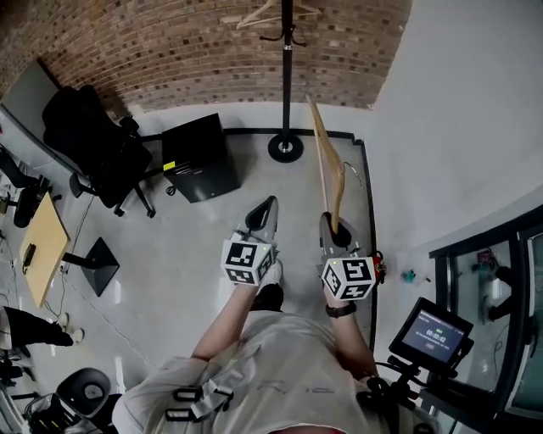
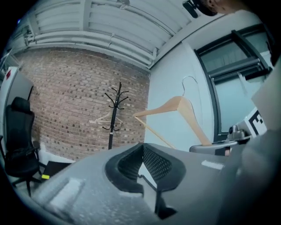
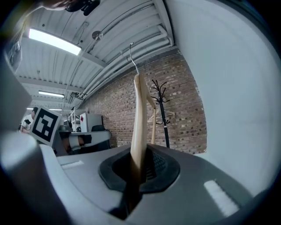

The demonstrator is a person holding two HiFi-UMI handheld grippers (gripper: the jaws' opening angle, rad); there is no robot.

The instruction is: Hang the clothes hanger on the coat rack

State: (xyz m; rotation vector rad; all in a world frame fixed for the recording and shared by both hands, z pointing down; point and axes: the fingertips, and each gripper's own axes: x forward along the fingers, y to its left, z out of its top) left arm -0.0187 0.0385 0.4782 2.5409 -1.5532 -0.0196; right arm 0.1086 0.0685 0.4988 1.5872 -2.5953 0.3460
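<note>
In the head view a black coat rack (image 1: 287, 76) stands on its round base by the brick wall. My right gripper (image 1: 333, 222) is shut on one arm end of a pale wooden clothes hanger (image 1: 327, 165). The hanger points towards the rack but is well short of it, its wire hook (image 1: 351, 172) turned to the right. In the right gripper view the hanger (image 3: 140, 114) rises from between the pads of my right gripper (image 3: 140, 154), with the rack (image 3: 162, 110) beyond. My left gripper (image 1: 268, 203) is shut and empty beside it. The left gripper view shows this gripper (image 2: 143, 147), the hanger (image 2: 184, 110) and the rack (image 2: 115, 114).
Another wooden hanger (image 1: 270, 12) hangs on the rack. A black office chair (image 1: 89, 140) and a black box (image 1: 201, 158) stand to the rack's left. A wooden table (image 1: 38, 246) is further left. A white wall (image 1: 458, 110) runs along the right, with a small screen (image 1: 431, 332) near me.
</note>
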